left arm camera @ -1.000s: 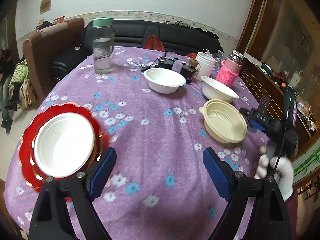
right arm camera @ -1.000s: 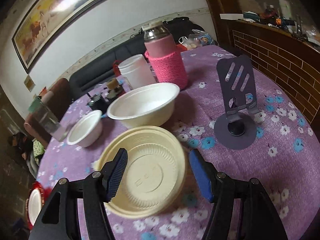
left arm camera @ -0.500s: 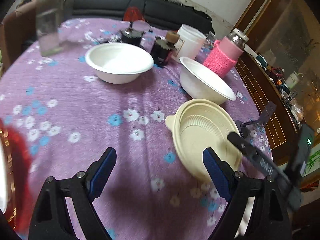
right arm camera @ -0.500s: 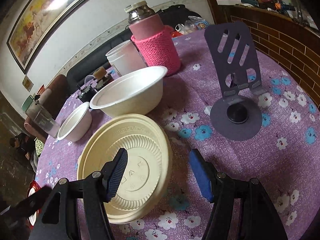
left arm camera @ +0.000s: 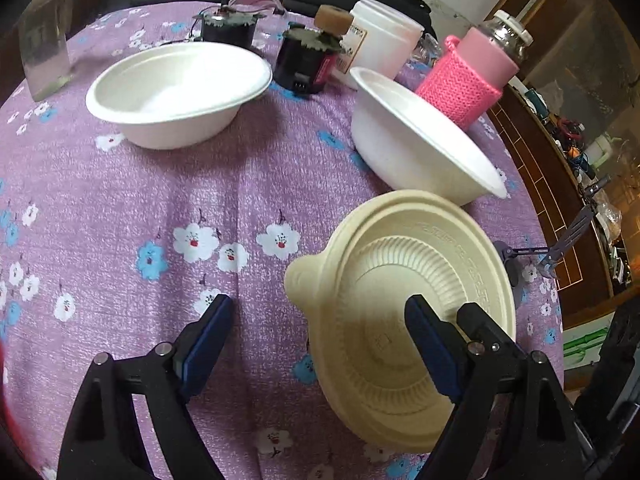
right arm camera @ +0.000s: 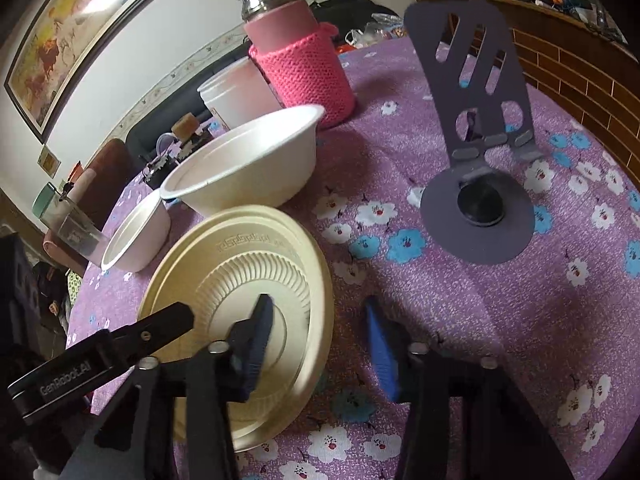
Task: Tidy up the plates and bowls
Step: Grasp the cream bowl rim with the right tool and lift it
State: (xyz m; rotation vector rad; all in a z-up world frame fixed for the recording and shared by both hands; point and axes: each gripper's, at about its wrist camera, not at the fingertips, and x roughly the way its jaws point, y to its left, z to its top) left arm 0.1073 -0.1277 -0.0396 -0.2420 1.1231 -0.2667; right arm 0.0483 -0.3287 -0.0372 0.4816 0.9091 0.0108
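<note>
While my right gripper point(right arm camera: 320, 344) has just been closing astride the cream plastic bowl's point(right arm camera: 240, 264) rim without gripping yet, my left gripper point(left arm camera: 316, 344) hangs released beside it.

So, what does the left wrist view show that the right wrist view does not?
Only the left wrist view: two dark motor-like blocks seen clearly.

Only the right wrist view: the framed painting and the whole purple phone stand.

Both: the cream lid, two white bowls, the pink-sleeved bottle, the white jar, the floral tablecloth.
</note>
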